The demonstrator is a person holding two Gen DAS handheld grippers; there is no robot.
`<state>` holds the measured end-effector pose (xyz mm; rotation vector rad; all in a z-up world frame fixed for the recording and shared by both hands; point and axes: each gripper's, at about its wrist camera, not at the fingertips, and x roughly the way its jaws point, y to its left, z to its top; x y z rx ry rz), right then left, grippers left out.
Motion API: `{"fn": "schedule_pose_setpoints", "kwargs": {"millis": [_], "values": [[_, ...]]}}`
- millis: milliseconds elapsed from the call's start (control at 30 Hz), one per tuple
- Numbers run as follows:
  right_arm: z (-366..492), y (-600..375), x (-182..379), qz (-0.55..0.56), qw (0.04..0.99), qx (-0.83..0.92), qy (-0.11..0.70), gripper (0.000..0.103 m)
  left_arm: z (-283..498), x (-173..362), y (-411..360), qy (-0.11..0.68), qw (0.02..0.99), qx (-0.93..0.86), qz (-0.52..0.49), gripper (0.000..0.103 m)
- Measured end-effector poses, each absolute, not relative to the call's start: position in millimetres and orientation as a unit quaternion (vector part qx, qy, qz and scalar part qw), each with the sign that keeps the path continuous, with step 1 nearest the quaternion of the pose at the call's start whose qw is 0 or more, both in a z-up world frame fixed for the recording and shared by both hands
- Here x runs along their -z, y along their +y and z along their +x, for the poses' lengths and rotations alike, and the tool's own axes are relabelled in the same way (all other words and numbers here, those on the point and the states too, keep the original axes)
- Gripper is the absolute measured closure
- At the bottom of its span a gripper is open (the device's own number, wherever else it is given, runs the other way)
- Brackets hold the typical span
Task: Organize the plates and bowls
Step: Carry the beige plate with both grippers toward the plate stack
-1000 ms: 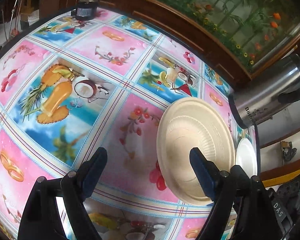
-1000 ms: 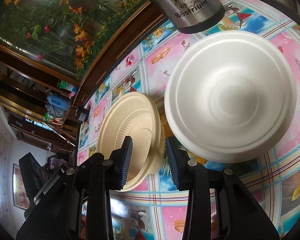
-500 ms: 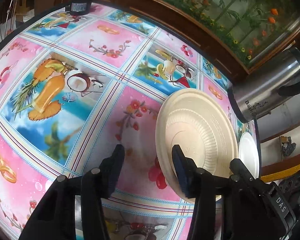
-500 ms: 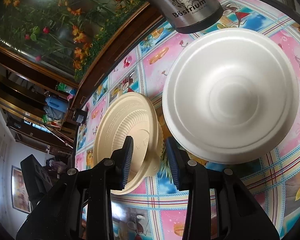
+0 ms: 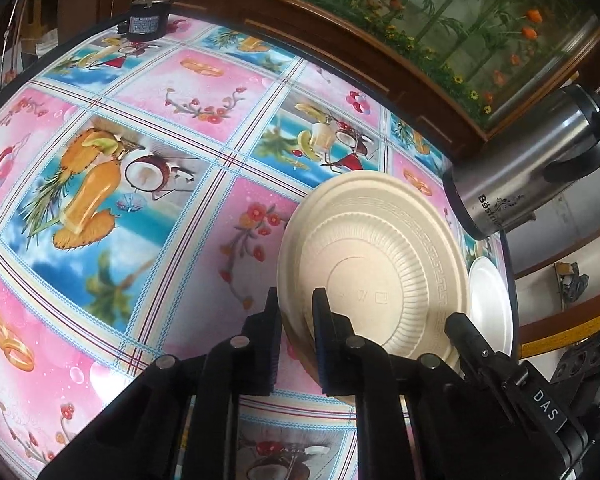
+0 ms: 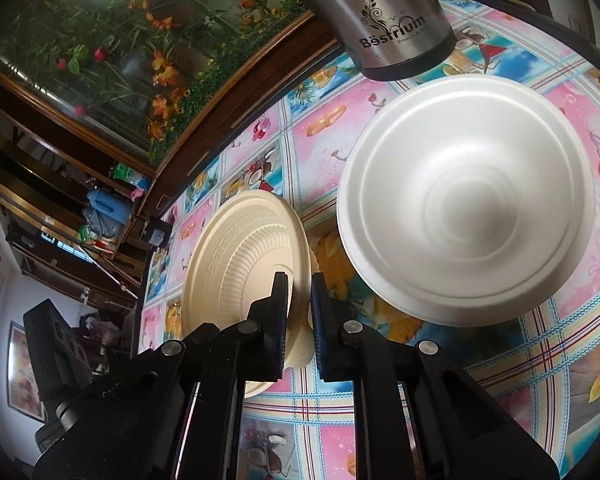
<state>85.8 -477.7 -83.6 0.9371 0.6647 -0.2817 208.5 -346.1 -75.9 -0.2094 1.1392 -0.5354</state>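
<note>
A cream paper plate with a ribbed wall and a key-pattern rim is held tilted above the tablecloth. My left gripper is shut on its near left rim. My right gripper is shut on the opposite rim of the same plate, and its body shows in the left wrist view. A second cream piece seems to sit under the plate; I cannot tell what it is. A white foam bowl or plate lies face down on the table to the right, also seen edge-on.
A steel Bestrium flask stands just behind the white dish and shows in the left wrist view. The tablecloth has pink and blue fruit squares. A small black device sits at the far corner. A dark wooden cabinet edge borders the far side.
My left gripper went from wide open to shut on the plate's rim. My right gripper closed tighter on the opposite rim. The plate has risen and tilted slightly.
</note>
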Motion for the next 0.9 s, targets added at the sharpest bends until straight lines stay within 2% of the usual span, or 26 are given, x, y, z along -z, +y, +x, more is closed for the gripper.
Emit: {"fn": "schedule_pose_setpoints", "kwargs": {"millis": [533,900], "values": [[73.9,-467.9,77.6,0.465,0.817,0.122,0.32,0.093,187.3,56.5,-328.4,0.532,0.806,0.245,-0.082,0.09],[13.9,-424.1,67.2,0.476,0.816,0.103,0.313,0.092,130.3,43.0,-287.9,0.522,0.813,0.251,-0.053,0.09]]}}
